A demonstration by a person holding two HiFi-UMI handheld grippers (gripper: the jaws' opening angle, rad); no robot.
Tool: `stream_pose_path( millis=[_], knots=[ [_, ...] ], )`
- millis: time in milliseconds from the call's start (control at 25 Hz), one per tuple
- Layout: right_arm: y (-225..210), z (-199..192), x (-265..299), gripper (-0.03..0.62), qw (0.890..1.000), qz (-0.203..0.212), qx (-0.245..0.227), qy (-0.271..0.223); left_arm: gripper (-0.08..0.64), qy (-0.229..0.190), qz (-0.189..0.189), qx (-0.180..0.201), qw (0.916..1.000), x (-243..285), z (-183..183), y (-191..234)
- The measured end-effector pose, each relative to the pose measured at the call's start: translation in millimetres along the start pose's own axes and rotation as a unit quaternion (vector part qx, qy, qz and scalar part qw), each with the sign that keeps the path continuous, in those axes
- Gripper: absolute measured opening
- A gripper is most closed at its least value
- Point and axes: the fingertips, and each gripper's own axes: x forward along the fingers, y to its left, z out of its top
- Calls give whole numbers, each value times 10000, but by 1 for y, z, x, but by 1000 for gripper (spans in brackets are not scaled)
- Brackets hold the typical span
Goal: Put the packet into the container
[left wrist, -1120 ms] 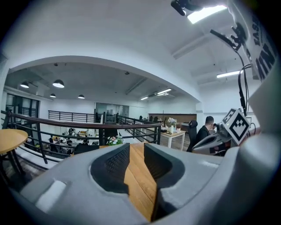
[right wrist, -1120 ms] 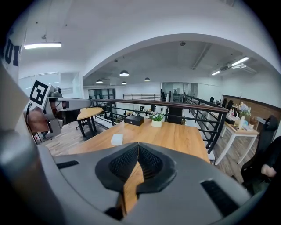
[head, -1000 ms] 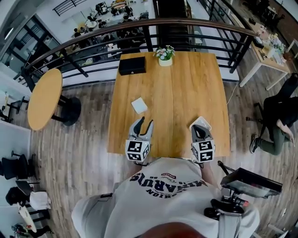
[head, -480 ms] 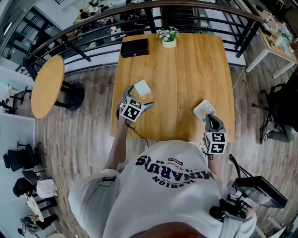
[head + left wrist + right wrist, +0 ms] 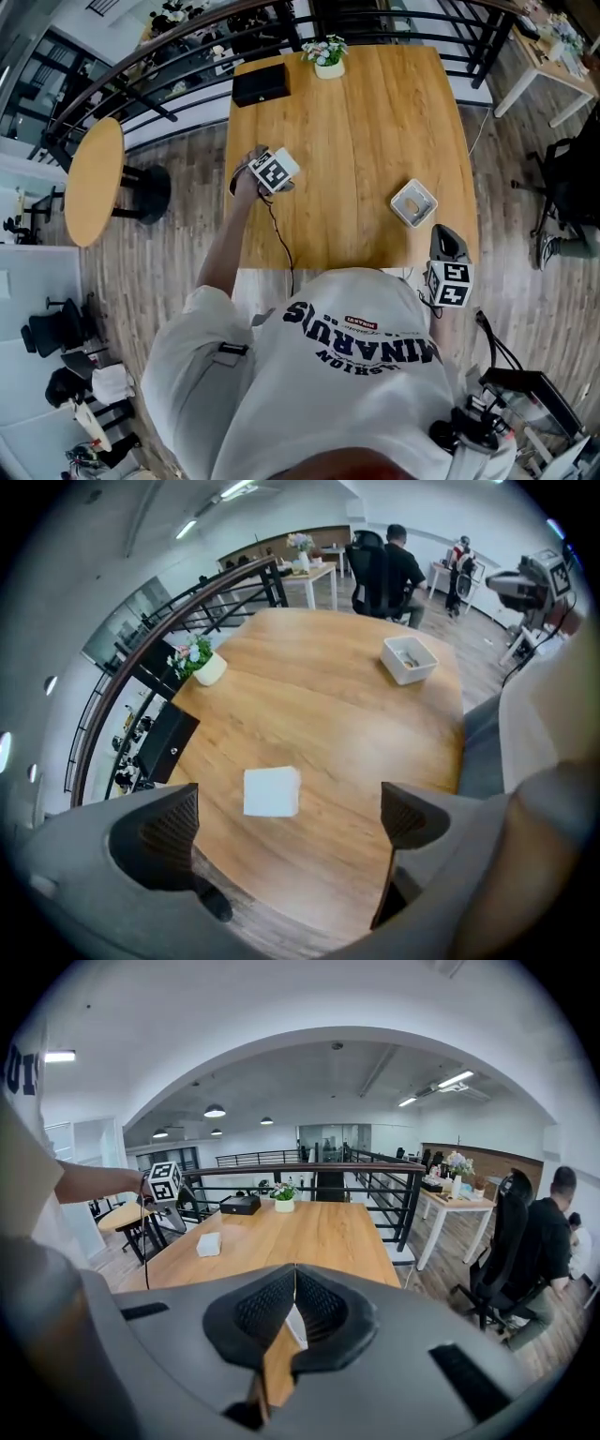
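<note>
At nine o'clock on the tabletop [image 5: 356, 122] the left gripper [image 5: 291, 822] hangs above the untouched packet [image 5: 272, 791], jaws just opened wide and empty, the right gripper [image 5: 293, 1312] with jaws closed on nothing, the container [image 5: 398, 202] at four o'clock, so pickup and placing both remain.

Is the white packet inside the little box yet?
No, the packet lies flat on the table, well apart from the container.

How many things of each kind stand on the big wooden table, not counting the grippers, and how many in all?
packet: 1
container: 1
black box: 1
flower pot: 1
Total: 4
</note>
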Motion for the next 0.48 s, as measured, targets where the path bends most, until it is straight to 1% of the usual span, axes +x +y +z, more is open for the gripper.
stream_pose_path(
  millis=[80,160,240,320,400,480],
  knots=[
    [-9,-8,-9,9,9999,-126,59,92,594,258,-192,224,9992,30,-4,10],
    [-18,-21,-21,9,9992,-288,144,216,594,476,-342,287,9979,56,-9,20],
    [-26,-38,-32,9,9979,-463,271,357,594,615,-475,221,9967,81,-11,30],
    [-32,-55,-42,9,9958,-628,415,512,594,630,-599,140,9961,106,-10,38],
    [-34,-70,-50,9,9935,-769,546,643,594,715,-599,56,9956,129,-14,50],
    [-33,-80,-55,9,9915,-869,652,715,594,916,-597,-61,9940,151,-26,61]
  ],
)
